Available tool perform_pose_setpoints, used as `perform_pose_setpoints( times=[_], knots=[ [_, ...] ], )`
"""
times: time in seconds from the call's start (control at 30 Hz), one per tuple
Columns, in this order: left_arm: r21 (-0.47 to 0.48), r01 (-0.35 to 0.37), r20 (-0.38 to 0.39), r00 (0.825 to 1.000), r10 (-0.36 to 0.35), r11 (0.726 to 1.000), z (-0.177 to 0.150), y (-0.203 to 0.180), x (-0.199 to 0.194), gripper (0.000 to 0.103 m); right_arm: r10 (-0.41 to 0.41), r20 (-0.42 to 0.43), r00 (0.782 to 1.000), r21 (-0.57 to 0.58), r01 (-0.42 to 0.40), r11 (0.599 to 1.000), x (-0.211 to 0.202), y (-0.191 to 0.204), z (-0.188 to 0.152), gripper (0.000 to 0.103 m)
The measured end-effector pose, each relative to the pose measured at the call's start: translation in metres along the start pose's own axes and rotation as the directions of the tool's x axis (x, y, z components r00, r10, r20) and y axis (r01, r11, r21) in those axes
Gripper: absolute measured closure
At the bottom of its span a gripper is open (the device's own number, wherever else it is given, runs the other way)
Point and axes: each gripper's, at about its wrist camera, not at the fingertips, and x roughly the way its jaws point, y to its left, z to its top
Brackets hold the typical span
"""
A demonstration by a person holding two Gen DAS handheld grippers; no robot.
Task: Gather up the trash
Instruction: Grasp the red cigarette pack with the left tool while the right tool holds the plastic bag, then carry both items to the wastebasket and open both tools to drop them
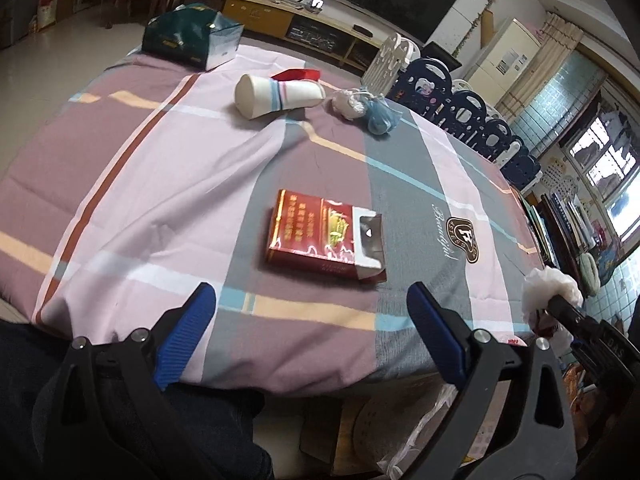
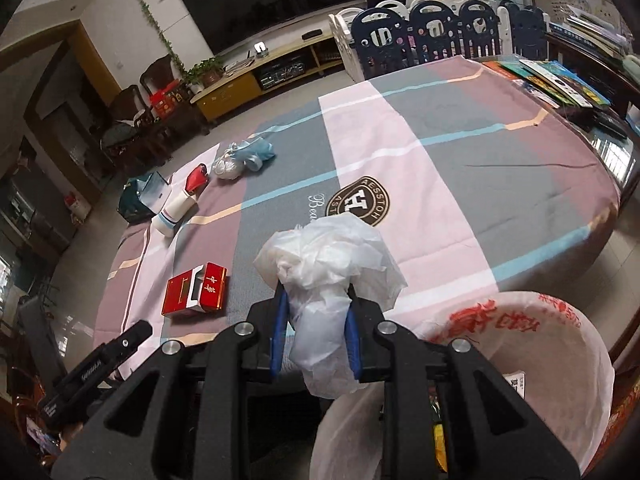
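Fingers (image 2: 279, 332) of the right gripper (image 2: 316, 334), blue-padded, are pinching a crumpled wad of white tissue and thin plastic film (image 2: 328, 276) at its waist, so the loose top blooms out above them and nothing trails. That grip sits over the table's near edge, with the white plastic bin liner printed in red (image 2: 520, 344) open at about four o'clock in the right wrist view (presumably the reason the wad is carried this way rather than set down).

On the other side, the left gripper (image 1: 312, 324) has its fingers (image 1: 192, 320) spread wide with nothing between them, hanging at the near edge of the round table draped in a pink, grey and mauve checked cloth (image 1: 160, 184). Straight ahead of them at twelve o'clock lies the red and gold cardboard cigarette packet (image 1: 320, 236), flat, lid end open toward three o'clock; the wide spread suits its broad face, so I judge it the next pick.

Farther off at twelve o'clock rests a white paper cup with blue stripes (image 1: 276, 96), tipped on its side, touching a small red wrapper (image 1: 296, 75) behind it. Just beside, at one o'clock, sits a balled white and pale blue rag-like bundle (image 1: 368, 110). A dark green tissue box (image 1: 188, 36) stands at eleven o'clock near the far rim.
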Motion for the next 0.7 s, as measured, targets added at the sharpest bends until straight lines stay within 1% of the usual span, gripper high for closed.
perform_pose_setpoints(
  times=[0.07,0.13,0.2,0.3,0.4,0.43,0.5,0.7],
  knots=[
    [0.070,-0.043,-0.024,0.999,0.045,0.997,0.011,-0.014,0.018,0.004,0.011,-0.004,1.000,0.030,-0.011,0.999,-0.007,-0.009,-0.005,0.077],
    [0.100,-0.058,-0.070,0.995,0.065,0.993,0.019,-0.023,0.040,0.004,0.024,-0.001,1.000,0.051,-0.024,0.998,-0.013,-0.013,-0.007,0.077],
    [0.107,-0.048,-0.111,0.992,0.060,0.993,0.024,-0.027,0.055,0.004,0.029,0.002,1.000,0.050,-0.029,0.998,-0.018,-0.013,-0.009,0.077],
    [0.102,-0.079,-0.132,0.987,0.092,0.992,0.031,-0.029,0.072,0.004,0.028,0.000,1.000,0.025,-0.028,0.999,-0.020,-0.008,-0.013,0.077],
    [0.089,-0.100,-0.193,0.974,0.116,0.991,0.033,-0.027,0.091,0.004,0.043,-0.015,0.999,0.017,-0.042,0.999,-0.017,-0.004,-0.018,0.077],
    [0.105,-0.109,-0.170,0.977,0.126,0.988,0.034,-0.029,0.092,0.004,0.045,-0.021,0.999,0.015,-0.045,0.999,-0.015,-0.003,-0.019,0.077],
    [0.128,-0.114,-0.183,0.974,0.136,0.985,0.034,-0.032,0.097,0.004,0.048,-0.029,0.998,0.010,-0.048,0.999,-0.012,-0.001,-0.021,0.077],
    [0.239,-0.139,-0.140,0.975,0.175,0.961,0.028,-0.041,0.101,0.004,0.056,-0.046,0.997,-0.011,-0.057,0.998,-0.006,0.008,-0.026,0.077]
  ],
)
